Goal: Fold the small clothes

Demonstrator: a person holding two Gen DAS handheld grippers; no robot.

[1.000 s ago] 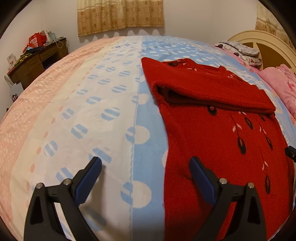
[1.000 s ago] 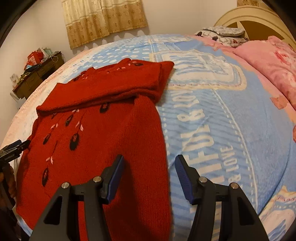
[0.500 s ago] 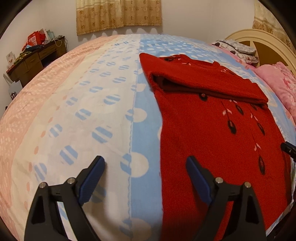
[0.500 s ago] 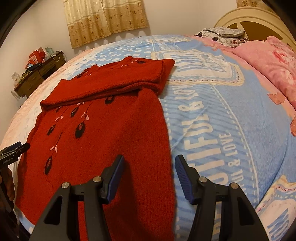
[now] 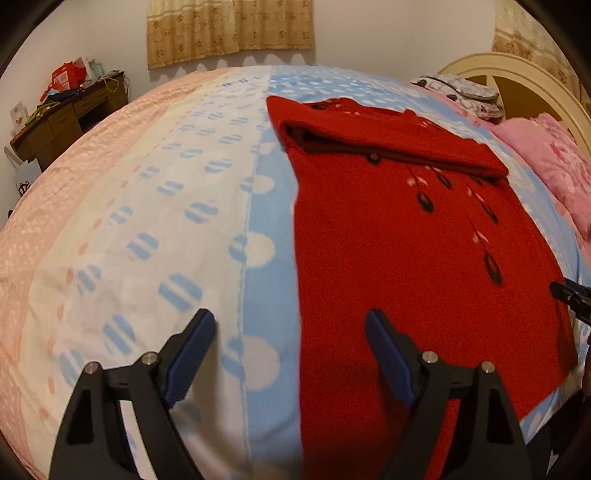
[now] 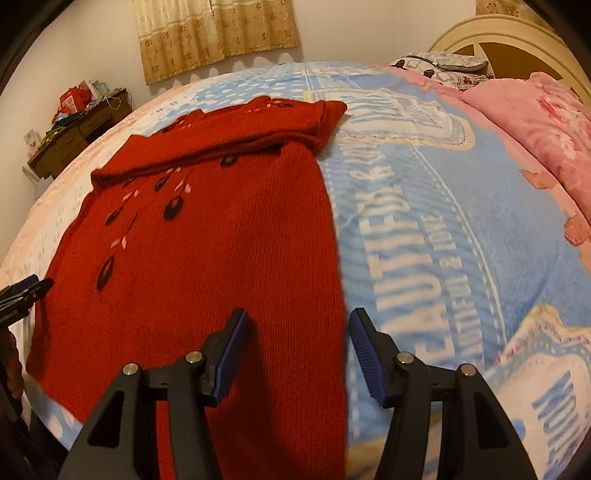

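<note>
1. We are looking at a red knitted sweater [image 5: 406, 258] that is lying flat on the bed [image 5: 147, 221], on the blue part of the patterned cover, with its far end folded over into a thick band across the garment.
2. We are seeing dark leaf-shaped marks with small pink flecks running down the sweater's front [image 6: 173, 206].
3. We are holding the left hand-held gripper [image 5: 290, 349] above the sweater's near left edge: its right finger is hanging over the red knit and its left finger over the white and blue cover, so the edge is lying between them.
4. Its jaws are closing, yet they are standing wide and released, with no fabric pinched.
5. We are holding the right hand-held gripper [image 6: 297, 345] over the sweater's near right edge: its left finger is over the knit and its right finger over the lettered blue cover.
6. Its jaws are standing apart, released, gripping nothing.
7. Farther out, a pink blanket [image 6: 546, 125] is lying near the headboard [image 6: 509, 40], and a cluttered wooden desk [image 5: 70, 118] is standing by the wall beneath a curtain [image 5: 229, 29].
</note>
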